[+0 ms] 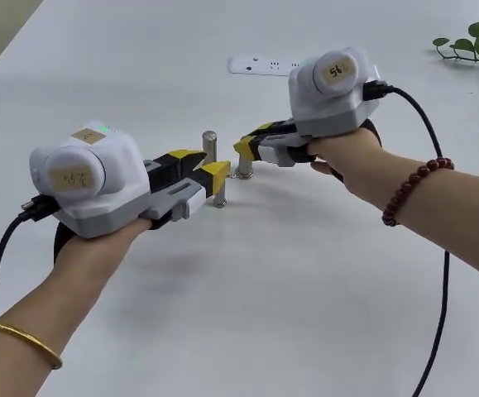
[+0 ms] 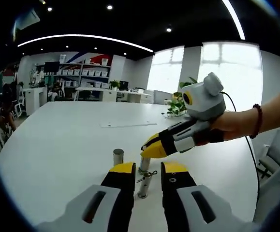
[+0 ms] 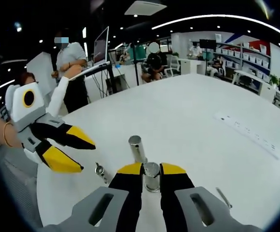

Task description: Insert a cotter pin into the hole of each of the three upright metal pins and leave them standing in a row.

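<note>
Risk: our left gripper [image 1: 203,164], jaws narrowly apart, could topple the nearest metal pin [image 2: 143,186]; right gripper [image 1: 246,147] flanks a second pin [image 3: 152,178], grip unclear.

I work in an open-plan office: beyond my wide white bench [image 1: 264,314] are shelves [image 2: 77,75] of boxes, desks [image 2: 106,93], a screen [image 3: 101,46], big windows [image 2: 231,63], a potted plant [image 1: 471,41] and seated people [image 3: 154,60].
</note>
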`<action>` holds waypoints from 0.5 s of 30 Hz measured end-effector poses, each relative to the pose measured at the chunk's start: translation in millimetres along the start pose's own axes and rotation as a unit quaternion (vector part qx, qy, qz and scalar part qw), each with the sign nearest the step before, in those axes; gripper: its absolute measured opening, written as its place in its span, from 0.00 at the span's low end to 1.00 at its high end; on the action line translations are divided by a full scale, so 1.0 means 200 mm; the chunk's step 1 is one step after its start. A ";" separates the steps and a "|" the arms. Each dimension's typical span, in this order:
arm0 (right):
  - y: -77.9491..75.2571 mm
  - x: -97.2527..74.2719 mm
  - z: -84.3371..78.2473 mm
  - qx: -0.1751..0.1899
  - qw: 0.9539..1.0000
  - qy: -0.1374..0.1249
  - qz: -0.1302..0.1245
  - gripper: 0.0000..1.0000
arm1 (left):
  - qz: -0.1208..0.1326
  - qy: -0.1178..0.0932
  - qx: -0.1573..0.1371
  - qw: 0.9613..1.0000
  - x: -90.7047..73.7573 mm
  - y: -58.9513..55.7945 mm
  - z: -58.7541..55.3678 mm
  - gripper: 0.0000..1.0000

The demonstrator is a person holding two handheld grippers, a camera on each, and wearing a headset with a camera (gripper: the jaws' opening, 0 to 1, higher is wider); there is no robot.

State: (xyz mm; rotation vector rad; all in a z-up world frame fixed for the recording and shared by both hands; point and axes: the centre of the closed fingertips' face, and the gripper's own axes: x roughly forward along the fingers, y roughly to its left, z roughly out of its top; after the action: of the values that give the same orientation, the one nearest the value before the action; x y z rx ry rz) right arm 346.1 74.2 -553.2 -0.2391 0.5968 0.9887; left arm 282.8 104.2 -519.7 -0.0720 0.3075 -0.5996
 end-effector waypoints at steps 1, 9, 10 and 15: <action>0.00 -0.01 -0.01 -0.001 1.000 0.001 0.000 0.07 | 0.000 0.003 0.015 1.000 0.00 0.00 0.00 0.17; 0.03 -0.08 -0.07 0.000 1.000 0.008 -0.003 0.07 | -0.002 0.010 0.038 0.999 -0.03 -0.02 0.01 0.19; 0.03 -0.09 -0.08 0.001 1.000 0.008 -0.003 0.07 | -0.003 0.012 0.044 0.999 -0.03 -0.02 0.00 0.21; 0.06 -0.14 -0.11 0.007 1.000 0.009 -0.003 0.07 | -0.006 0.022 0.059 0.998 -0.05 -0.04 -0.02 0.26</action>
State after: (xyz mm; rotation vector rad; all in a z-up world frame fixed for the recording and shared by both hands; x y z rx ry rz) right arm 315.9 51.4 -554.6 -0.2375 0.6199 0.9761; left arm 270.4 103.4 -519.3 0.0526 0.3143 -0.6313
